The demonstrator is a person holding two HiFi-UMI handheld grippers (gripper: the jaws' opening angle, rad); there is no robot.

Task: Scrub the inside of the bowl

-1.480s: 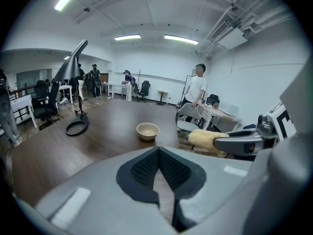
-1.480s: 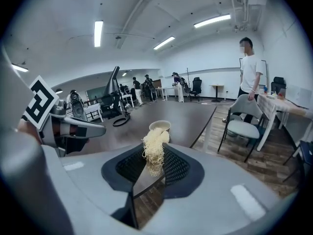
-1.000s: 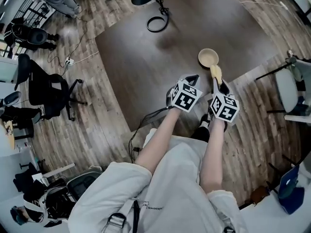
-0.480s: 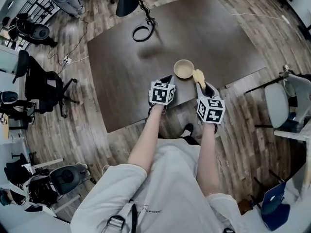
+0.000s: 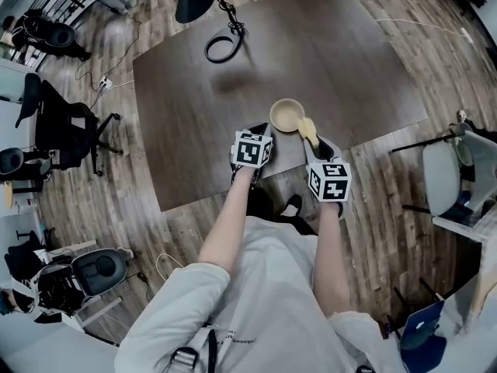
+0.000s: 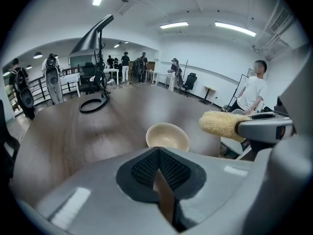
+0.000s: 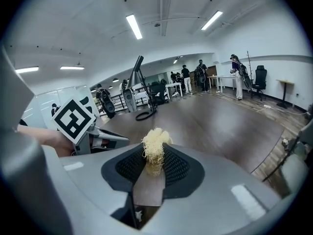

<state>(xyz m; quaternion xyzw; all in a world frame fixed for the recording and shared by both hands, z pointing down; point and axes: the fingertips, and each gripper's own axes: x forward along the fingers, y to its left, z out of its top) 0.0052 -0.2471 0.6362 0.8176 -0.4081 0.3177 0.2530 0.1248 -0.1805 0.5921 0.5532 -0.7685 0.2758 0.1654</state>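
2 abreast: L claw [image 5: 263,129], R claw [image 5: 313,141]

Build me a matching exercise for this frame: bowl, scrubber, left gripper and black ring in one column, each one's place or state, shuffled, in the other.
Things:
1. bowl
2. scrubber
3. left gripper
4. black ring

Places or states:
A. clamped in the right gripper
B. jaws together on nothing
C. lying on the far part of the table, by the lamp
D. upright and empty, just ahead of both grippers

Pairs: 1-D, 2-A, 3-B, 4-C.
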